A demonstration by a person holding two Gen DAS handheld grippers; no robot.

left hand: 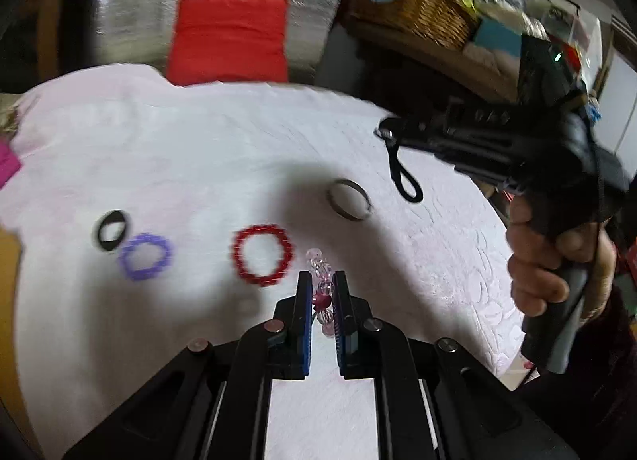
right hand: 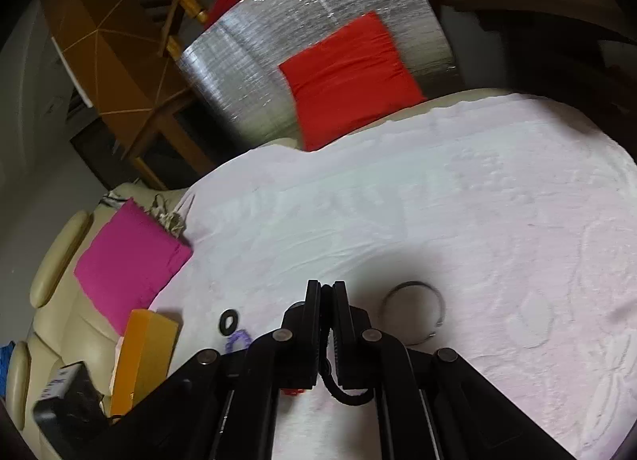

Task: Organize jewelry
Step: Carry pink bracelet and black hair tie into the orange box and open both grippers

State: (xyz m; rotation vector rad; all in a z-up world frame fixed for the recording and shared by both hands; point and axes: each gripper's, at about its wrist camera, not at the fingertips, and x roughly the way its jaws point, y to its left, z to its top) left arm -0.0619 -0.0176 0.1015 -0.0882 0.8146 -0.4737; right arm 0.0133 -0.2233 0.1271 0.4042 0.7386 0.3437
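Observation:
My left gripper [left hand: 322, 280] is shut on a bracelet of pink and clear beads [left hand: 318, 263], held just above the pale pink cloth [left hand: 199, 149]. On the cloth lie a red bead bracelet [left hand: 261, 255], a purple bracelet [left hand: 146, 257], a black ring [left hand: 110, 230] and a metal bangle [left hand: 349, 204]. A hand holds my right gripper [left hand: 388, 133] over the cloth at the right, shut on a black cord loop [left hand: 406, 181] that dangles from its tips. In the right wrist view the right gripper [right hand: 326, 288] pinches the black cord [right hand: 342, 394], with the metal bangle [right hand: 410, 284] just to its right.
A magenta cloth [right hand: 127, 261] and an orange box [right hand: 143, 348] lie at the cloth's left edge. A red cushion [right hand: 350, 77] leans on a silver sheet [right hand: 298, 14] behind the table. A wicker basket [left hand: 434, 10] full of things stands at the back right.

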